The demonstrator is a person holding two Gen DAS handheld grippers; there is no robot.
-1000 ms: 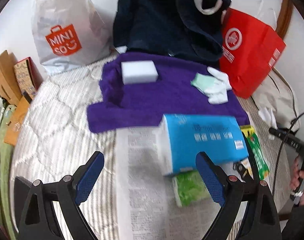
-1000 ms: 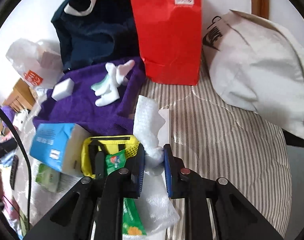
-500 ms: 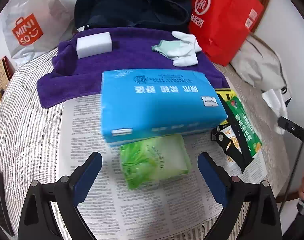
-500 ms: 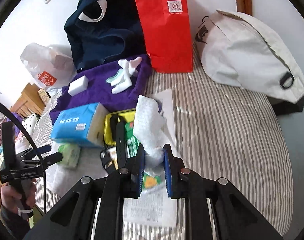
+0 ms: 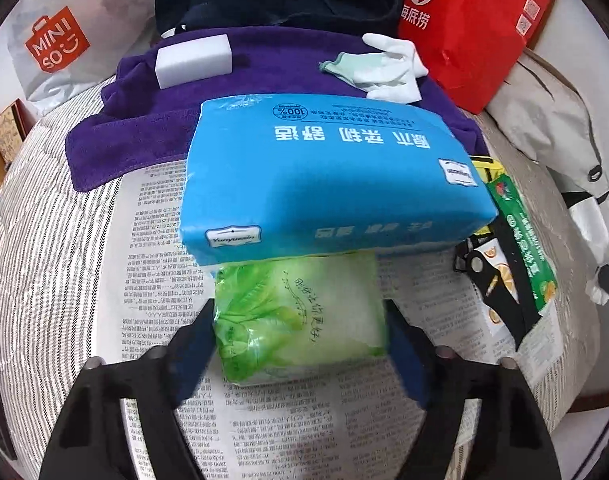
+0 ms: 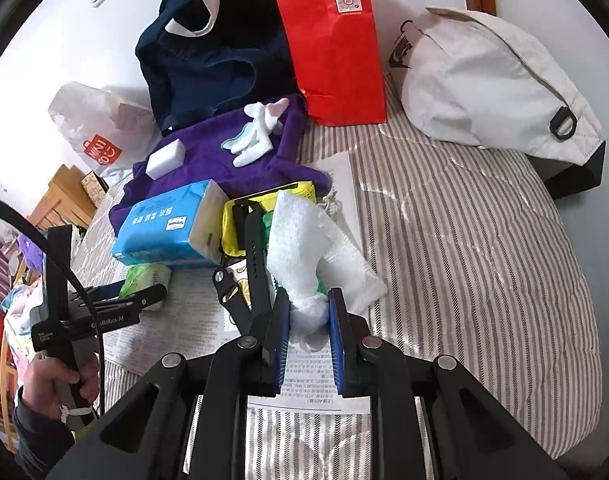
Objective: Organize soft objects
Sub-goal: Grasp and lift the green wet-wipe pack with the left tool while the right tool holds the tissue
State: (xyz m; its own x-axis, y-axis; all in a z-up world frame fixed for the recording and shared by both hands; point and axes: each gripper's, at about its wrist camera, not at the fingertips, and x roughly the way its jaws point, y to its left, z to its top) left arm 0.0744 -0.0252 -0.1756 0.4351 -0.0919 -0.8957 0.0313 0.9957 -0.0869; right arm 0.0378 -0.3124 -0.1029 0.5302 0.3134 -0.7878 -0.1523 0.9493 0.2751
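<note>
Our left gripper (image 5: 300, 344) jaws are closing around the green tissue pack (image 5: 300, 316), just below the blue Yunyuesin tissue pack (image 5: 332, 176). Our right gripper (image 6: 309, 320) jaws squeeze white bubble wrap (image 6: 304, 240). A MINISO bag (image 5: 60, 40) sits behind.

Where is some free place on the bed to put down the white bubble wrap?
Bare striped mattress lies between the red bag, the grey bag and the right gripper, which pinches the bubble wrap. The newspaper left of the blue tissue pack is also free. Around the green pack and yellow pouch it is crowded.
</note>
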